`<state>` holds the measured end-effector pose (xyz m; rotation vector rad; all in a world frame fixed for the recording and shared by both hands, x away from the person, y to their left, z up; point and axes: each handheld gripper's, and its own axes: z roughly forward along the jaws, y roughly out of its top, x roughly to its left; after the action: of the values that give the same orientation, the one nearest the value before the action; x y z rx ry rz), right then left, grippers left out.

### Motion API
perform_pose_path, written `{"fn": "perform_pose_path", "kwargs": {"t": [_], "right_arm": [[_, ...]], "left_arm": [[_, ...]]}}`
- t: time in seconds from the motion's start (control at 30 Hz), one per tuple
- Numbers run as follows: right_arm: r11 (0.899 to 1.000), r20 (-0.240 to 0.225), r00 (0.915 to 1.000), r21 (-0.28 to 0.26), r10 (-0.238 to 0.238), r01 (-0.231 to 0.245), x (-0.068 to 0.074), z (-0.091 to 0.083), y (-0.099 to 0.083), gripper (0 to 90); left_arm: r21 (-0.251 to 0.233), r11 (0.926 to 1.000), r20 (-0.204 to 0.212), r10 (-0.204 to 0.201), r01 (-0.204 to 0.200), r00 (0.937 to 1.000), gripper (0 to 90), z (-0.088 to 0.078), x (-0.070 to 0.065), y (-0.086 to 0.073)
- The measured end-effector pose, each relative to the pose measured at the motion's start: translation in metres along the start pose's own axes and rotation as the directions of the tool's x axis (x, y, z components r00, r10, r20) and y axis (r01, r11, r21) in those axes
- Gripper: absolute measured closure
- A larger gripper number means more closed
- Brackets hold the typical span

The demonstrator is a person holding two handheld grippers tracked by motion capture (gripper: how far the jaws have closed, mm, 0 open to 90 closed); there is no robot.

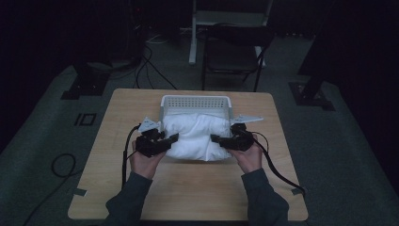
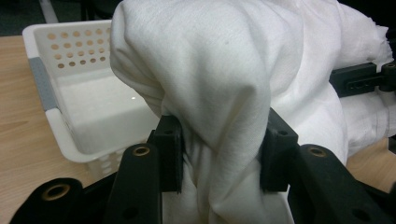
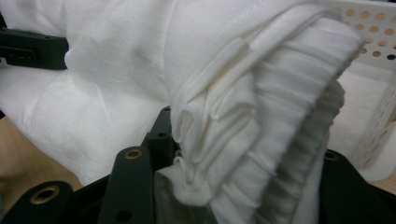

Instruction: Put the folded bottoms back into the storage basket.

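A bundled white cloth (image 1: 197, 136) bulges out of the front of a white perforated basket (image 1: 195, 101) on the wooden table (image 1: 188, 188). My left gripper (image 1: 175, 138) is shut on the cloth's left side; in the left gripper view a thick fold of the cloth (image 2: 219, 116) is pinched between the pads (image 2: 169, 156). My right gripper (image 1: 214, 139) is shut on the cloth's right side, where a ribbed, gathered edge of the cloth (image 3: 261, 140) fills its jaws. Each gripper view shows the other gripper's black finger across the cloth.
The basket stands at the table's far middle, its inner floor (image 2: 100, 109) partly bare on the left. A dark chair (image 1: 233, 54) and cables lie on the floor beyond the table. Bare wood spreads in front of the person's hands.
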<state>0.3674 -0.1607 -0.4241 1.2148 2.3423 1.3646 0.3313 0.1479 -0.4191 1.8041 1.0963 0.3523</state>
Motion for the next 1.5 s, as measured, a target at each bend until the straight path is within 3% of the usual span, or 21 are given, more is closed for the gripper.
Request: {"fn": "perform_pose_path", "kwargs": {"t": [0.77,1.5], "right_arm": [[1.000,0.002,1.0000,-0.014,0.004,-0.004,-0.009,0.007,0.021,53.7],[1.000,0.022,0.9995,0.002,0.020,-0.020,-0.030,0.029,0.038,53.7]], "left_arm": [[-0.025,0.9997,-0.011,0.000,0.000,0.9999,59.2,0.006,0.011,0.018],[-0.029,0.9994,-0.027,-0.020,0.019,0.9994,59.3,0.030,0.029,0.031]]}}
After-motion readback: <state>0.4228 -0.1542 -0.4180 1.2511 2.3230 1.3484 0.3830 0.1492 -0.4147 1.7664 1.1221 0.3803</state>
